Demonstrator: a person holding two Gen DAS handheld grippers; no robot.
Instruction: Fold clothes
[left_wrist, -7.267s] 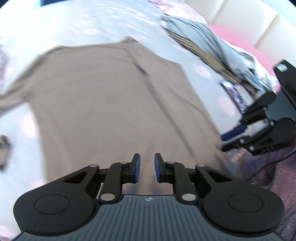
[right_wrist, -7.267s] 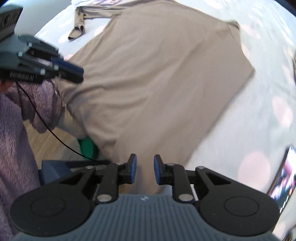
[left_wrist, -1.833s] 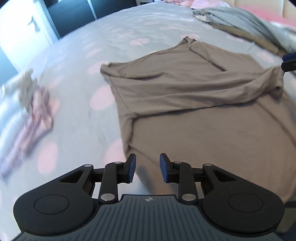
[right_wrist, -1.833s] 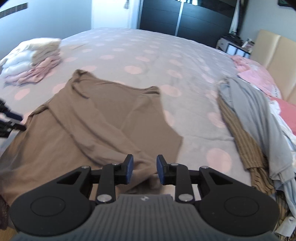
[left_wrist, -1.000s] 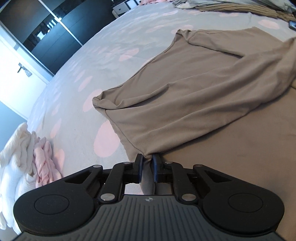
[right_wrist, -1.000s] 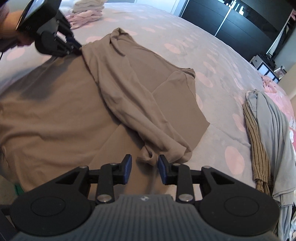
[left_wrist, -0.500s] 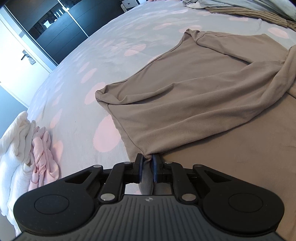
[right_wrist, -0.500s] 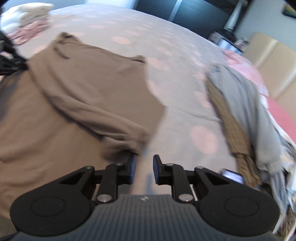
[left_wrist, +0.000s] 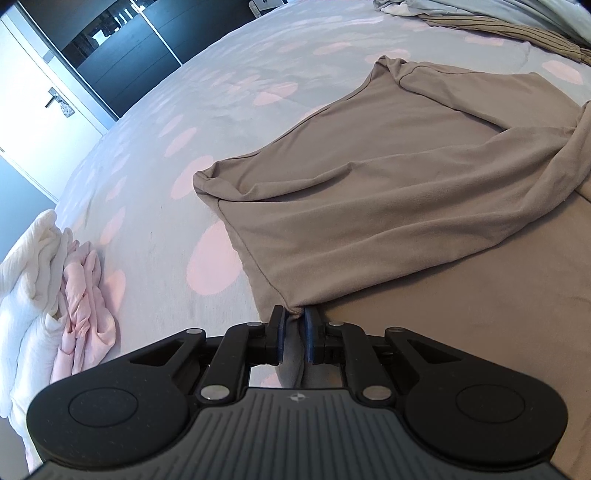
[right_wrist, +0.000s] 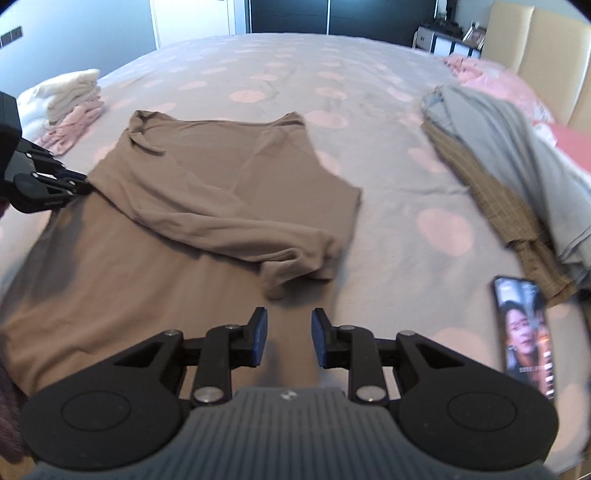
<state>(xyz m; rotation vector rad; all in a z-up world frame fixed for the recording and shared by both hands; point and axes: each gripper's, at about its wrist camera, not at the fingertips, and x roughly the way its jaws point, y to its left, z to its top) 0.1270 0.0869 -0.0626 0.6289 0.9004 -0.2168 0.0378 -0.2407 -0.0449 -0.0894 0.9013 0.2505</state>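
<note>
A taupe long-sleeved garment (right_wrist: 155, 258) lies spread on the bed, with one sleeve folded across its body and the cuff (right_wrist: 295, 266) bunched near the right edge. My left gripper (left_wrist: 294, 321) is shut on a fold of the garment (left_wrist: 369, 206) at its left side; it also shows in the right wrist view (right_wrist: 79, 182). My right gripper (right_wrist: 288, 328) is open and empty, just above the garment's lower part, a little short of the cuff.
A stack of white and pink folded clothes (left_wrist: 48, 280) lies at the left, also in the right wrist view (right_wrist: 70, 107). A pile of grey and striped brown clothes (right_wrist: 509, 177) lies at the right. A lit phone (right_wrist: 524, 328) lies on the bedspread near my right gripper.
My right gripper has opened wider and pulled back from the cuff, leaving the sleeve across the body. My left gripper stays shut on the same fold, barely moved.
</note>
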